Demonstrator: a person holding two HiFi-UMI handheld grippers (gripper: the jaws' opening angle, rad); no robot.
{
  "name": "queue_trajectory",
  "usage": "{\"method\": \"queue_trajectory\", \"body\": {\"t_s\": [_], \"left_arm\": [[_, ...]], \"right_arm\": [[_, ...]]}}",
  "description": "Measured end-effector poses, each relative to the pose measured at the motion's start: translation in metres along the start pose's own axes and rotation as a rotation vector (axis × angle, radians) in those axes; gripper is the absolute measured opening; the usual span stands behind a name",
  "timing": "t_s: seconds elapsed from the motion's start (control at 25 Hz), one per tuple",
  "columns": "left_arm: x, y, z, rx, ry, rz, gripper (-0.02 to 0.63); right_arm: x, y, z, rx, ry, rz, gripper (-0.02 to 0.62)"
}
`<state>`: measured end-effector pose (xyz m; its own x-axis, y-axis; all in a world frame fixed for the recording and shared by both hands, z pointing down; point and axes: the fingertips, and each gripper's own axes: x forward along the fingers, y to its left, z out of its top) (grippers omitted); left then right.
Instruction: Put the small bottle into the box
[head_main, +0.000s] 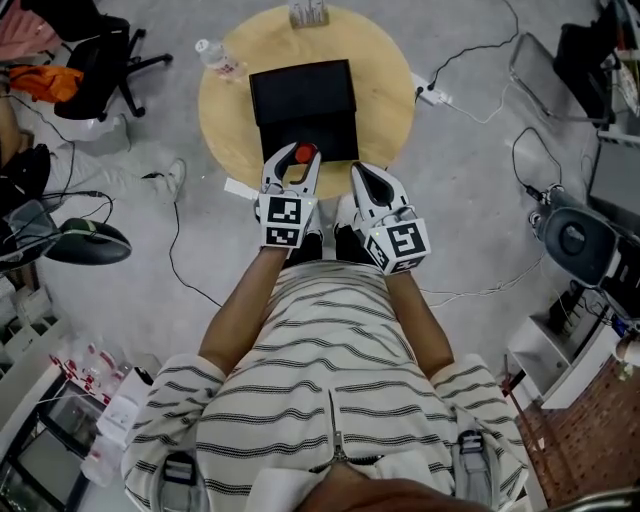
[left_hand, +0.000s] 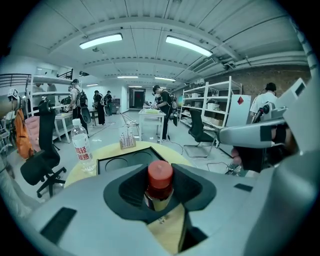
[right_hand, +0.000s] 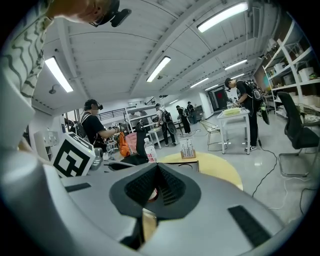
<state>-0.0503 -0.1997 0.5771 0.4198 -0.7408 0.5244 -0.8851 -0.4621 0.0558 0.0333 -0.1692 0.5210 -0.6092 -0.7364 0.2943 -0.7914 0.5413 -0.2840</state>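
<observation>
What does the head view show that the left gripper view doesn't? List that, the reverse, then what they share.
Only the head view: the person's striped shirt and the left gripper's marker cube. Only the left gripper view: the round recesses inside the box, the shelves and people standing in the room. Both: the bottle clamped in the left gripper, the box, the water bottle and the table.
</observation>
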Motion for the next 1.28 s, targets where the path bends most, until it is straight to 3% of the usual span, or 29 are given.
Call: {"method": "queue_trajectory", "body": {"t_s": [1.28], "left_arm": [[0.065,0.016,-0.047,-0.004,0.153,-0.006,0.158]], "right_arm": [[0.013,-0.015,-0.010,0.026,0.041,-0.011,0.017]]}}
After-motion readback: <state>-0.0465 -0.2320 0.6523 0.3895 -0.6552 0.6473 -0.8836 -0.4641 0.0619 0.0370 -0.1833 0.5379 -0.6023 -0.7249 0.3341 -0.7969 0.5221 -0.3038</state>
